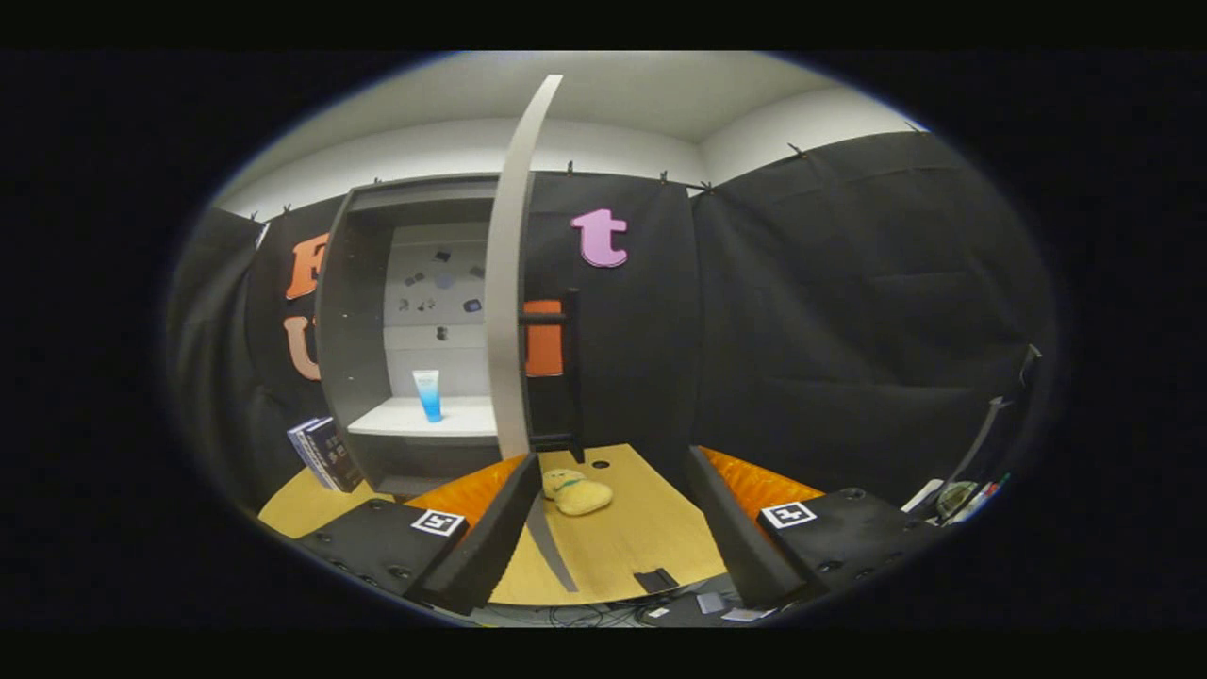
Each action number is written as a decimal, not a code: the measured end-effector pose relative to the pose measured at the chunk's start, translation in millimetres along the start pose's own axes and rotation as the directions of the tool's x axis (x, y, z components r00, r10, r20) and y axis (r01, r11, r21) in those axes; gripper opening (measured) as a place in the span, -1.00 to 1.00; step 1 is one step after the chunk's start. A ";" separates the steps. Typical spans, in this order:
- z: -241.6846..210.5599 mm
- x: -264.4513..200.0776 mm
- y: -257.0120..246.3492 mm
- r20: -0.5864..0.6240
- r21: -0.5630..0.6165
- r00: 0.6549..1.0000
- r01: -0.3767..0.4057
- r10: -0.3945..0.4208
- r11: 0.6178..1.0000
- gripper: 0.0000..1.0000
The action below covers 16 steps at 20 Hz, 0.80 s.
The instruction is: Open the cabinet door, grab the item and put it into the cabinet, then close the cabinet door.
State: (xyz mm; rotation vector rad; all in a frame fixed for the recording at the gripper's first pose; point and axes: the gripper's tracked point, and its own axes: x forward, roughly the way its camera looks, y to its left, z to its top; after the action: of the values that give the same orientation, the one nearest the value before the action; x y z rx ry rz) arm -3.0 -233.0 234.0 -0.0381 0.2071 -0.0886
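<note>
A dark grey cabinet stands on the wooden table, beyond my left finger. Its door is swung wide open, so I see it edge-on, with a black handle on its right side. A blue and white tube stands upright on the white shelf inside. A yellow plush toy lies on the table just below the door's edge, ahead of my fingers and nearer the left one. My gripper is open, with nothing between its fingers.
Dark books lean against the cabinet's left side. The wooden table ends close in front of me, with cables and small items on the floor below. Pens and other small objects sit at the far right.
</note>
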 end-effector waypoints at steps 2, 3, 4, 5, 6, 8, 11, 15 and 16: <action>-12.2 6.4 -0.1 -0.026 -0.009 1.000 -0.018 0.018 1.000 0.96; -13.2 5.0 1.6 -0.025 0.000 0.999 -0.031 0.031 1.000 0.94; -10.8 4.7 4.0 -0.017 0.012 0.999 -0.044 0.044 0.999 0.93; -12.6 4.1 10.4 -0.020 0.021 0.998 -0.063 0.064 0.998 0.92; -13.0 2.0 16.2 -0.015 0.033 0.997 -0.081 0.082 0.996 0.91; -15.3 -2.9 34.5 -0.014 0.048 0.992 -0.128 0.129 0.991 0.85; -22.3 -11.0 83.1 -0.017 0.048 0.972 -0.233 0.234 0.971 0.86; -23.8 -17.1 152.3 -0.006 0.043 0.938 -0.345 0.345 0.938 0.86; -24.0 -15.6 169.9 -0.010 0.050 0.931 -0.364 0.365 0.930 0.86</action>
State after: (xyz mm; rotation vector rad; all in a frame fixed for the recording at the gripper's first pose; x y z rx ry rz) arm -9.0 -63.1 205.7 0.0490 0.2283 0.2784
